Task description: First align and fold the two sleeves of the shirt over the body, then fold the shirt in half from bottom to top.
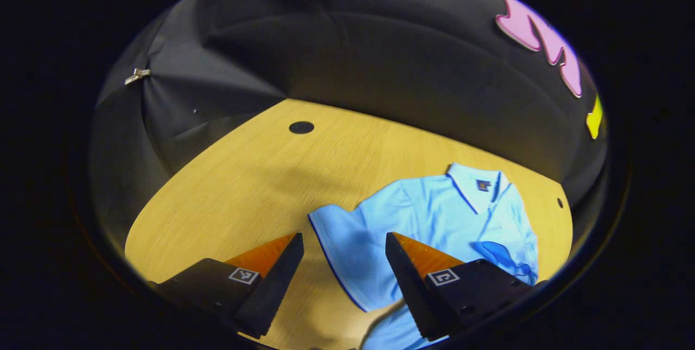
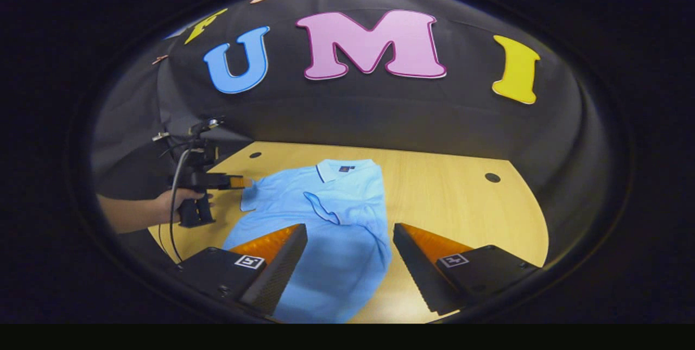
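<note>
A light blue polo shirt (image 2: 347, 252) lies flat on the wooden table (image 2: 450, 198), collar (image 2: 343, 168) toward the wall. One sleeve (image 2: 321, 209) is folded over the body. The other sleeve (image 1: 347, 241) lies spread out to the side. My left gripper (image 1: 343, 237) is open, and the edge of this spread sleeve sits between its fingers. The right gripper view shows that left gripper (image 2: 241, 181) held in a hand (image 2: 179, 198), tips just beside the spread sleeve (image 2: 251, 193). My right gripper (image 2: 350, 228) is open above the lower body of the shirt.
The table (image 1: 244, 187) has small dark holes (image 1: 301, 127) (image 2: 492, 177) near its far edge. Bare wood lies left of the shirt (image 1: 434, 214) in the left gripper view and right of it in the right gripper view. A black cloth wall (image 2: 380, 116) stands behind.
</note>
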### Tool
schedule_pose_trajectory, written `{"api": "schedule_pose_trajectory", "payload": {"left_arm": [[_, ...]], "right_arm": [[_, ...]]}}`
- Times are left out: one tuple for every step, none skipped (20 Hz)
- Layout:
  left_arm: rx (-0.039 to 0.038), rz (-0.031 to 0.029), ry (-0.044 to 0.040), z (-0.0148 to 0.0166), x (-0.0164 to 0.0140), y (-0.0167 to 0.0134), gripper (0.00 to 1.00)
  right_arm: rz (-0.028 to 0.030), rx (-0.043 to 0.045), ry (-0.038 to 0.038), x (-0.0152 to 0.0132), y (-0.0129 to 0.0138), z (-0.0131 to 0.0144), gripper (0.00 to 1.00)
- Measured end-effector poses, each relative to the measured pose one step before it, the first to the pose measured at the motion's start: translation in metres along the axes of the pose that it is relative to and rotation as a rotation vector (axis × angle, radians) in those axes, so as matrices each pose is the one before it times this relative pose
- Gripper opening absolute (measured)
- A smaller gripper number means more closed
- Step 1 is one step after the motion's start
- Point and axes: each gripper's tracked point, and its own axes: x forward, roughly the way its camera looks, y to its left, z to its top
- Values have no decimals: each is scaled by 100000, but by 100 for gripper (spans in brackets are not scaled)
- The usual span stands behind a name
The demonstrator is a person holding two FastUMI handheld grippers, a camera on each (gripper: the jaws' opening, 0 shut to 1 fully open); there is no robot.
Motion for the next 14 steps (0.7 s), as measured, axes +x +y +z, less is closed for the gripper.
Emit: {"api": "schedule_pose_trajectory", "payload": {"left_arm": [[-1706, 892, 651, -57, 1193, 197, 97], [-1296, 1460, 636, 125, 595, 402, 97], [1400, 1790, -3062, 596, 505, 534, 98], [1455, -12, -55, -20, 390, 130, 94], [3480, 1778, -57, -36, 75, 89, 95], [5452, 452, 1240, -124, 120, -38, 95], [2141, -3099, -961, 319, -155, -641, 93], [2266, -1430, 749, -30, -25, -807, 90], [1427, -2431, 278, -81, 398, -534, 82], [1021, -2028, -307, 209, 119, -555, 79], [908, -1028, -43, 73, 114, -273, 61], [896, -508, -595, 151, -25, -117, 44], [175, -605, -253, 150, -47, -214, 31], [180, 148, -615, 122, 68, 17, 17]], "right_arm": [[-70, 2140, 21, -419, -324, 16, 100], [-570, 3218, -527, -329, -206, 183, 100], [-388, 2830, -649, 97, -131, 239, 100], [-442, 1988, -737, -158, -301, 351, 100], [-404, 895, -862, -79, -219, 168, 100], [-624, -174, -546, 77, -318, 44, 100], [-936, -983, -102, 155, -440, -204, 100], [-1100, -1378, 336, 38, -478, -307, 100], [-1146, -1151, 364, 24, -574, -263, 100], [-1058, -386, 394, -135, -510, -370, 100], [-963, 464, 490, -60, -460, -326, 100], [-836, 1309, 795, -8, -371, -356, 100], [-675, 1673, 935, -149, -391, -453, 100], [-514, 1536, 499, -62, -329, -288, 100]]}}
